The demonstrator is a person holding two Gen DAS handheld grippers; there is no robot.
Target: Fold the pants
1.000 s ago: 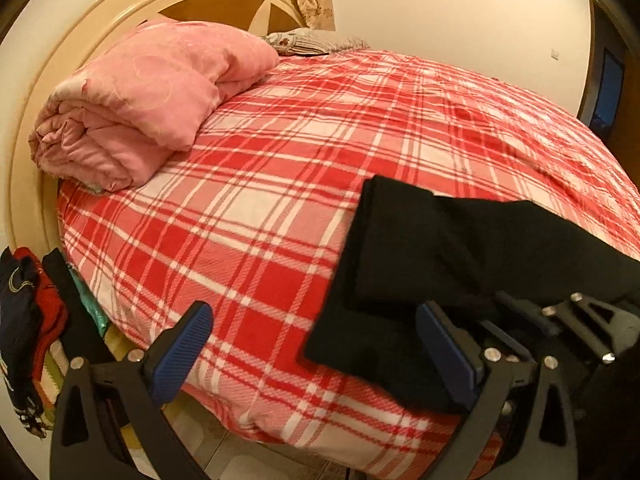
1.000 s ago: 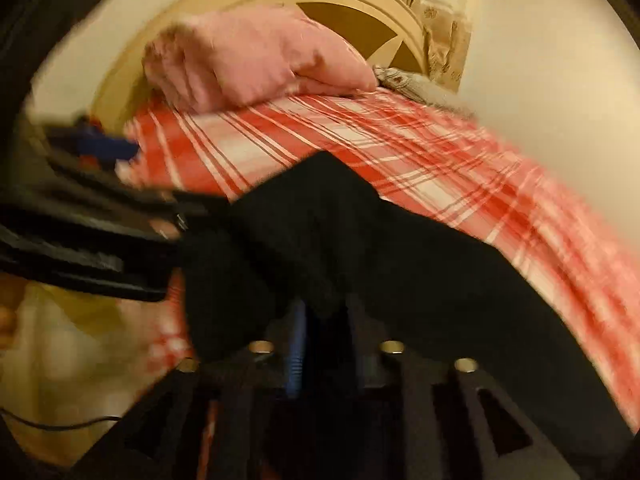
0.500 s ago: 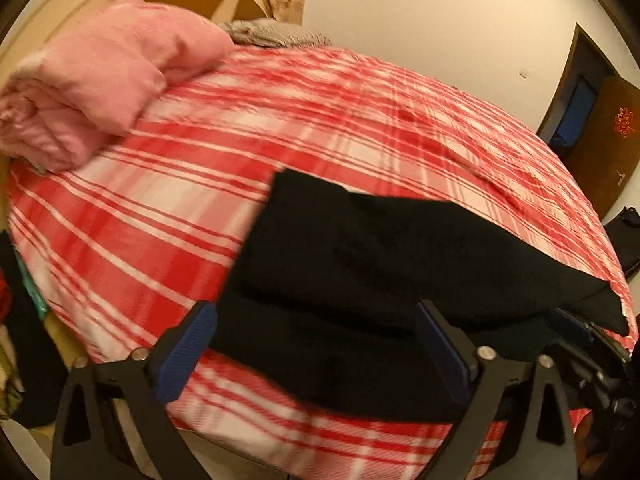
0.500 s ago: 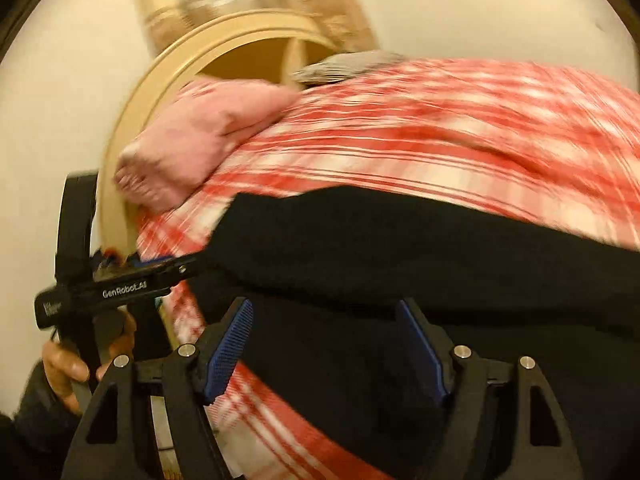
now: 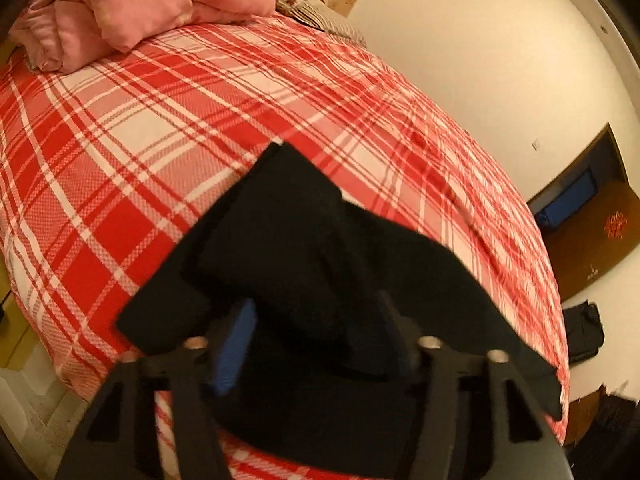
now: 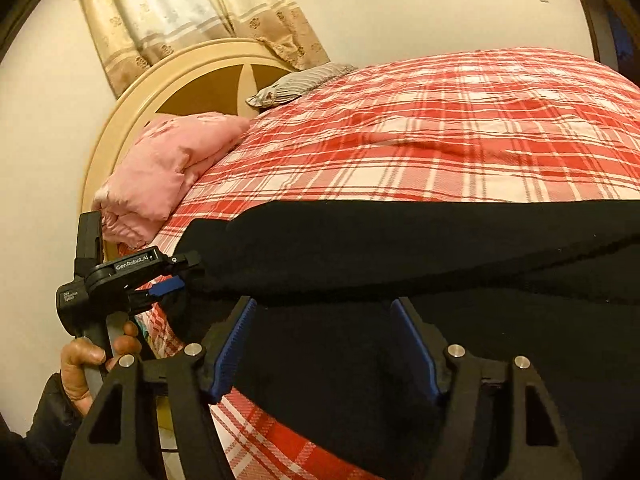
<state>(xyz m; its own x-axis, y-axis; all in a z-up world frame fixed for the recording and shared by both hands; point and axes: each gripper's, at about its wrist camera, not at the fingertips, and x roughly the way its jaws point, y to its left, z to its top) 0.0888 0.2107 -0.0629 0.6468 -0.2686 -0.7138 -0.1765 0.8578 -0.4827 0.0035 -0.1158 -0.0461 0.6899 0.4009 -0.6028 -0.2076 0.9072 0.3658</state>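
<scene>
The black pants [image 5: 304, 240] lie folded near the front edge of the red plaid bed [image 5: 120, 168]. My left gripper [image 5: 316, 312] has its fingers closed in on a thick bunch of the pants' cloth, which drapes over and hides the fingertips. From the right wrist view, the left gripper [image 6: 180, 274] clamps the left end of the pants [image 6: 400, 248], whose upper layer is raised into a long fold. A hand [image 6: 88, 360] holds its grip. My right gripper [image 6: 322, 304] stands open, its blue pads [image 6: 230, 344] apart over the lower layer, tips just under the raised fold.
A folded pink quilt [image 5: 132, 4] and a grey pillow [image 6: 300, 84] lie by the round cream headboard [image 6: 132, 112]. Curtains [image 6: 192, 12] hang behind. A dark doorway [image 5: 576, 200] and a black bag [image 5: 584, 332] on the floor are at the right.
My left gripper moved right onto the pants and narrowed from wide open around the cloth. My right gripper let go of the pants, opened and drew back; the upper layer is now lifted.
</scene>
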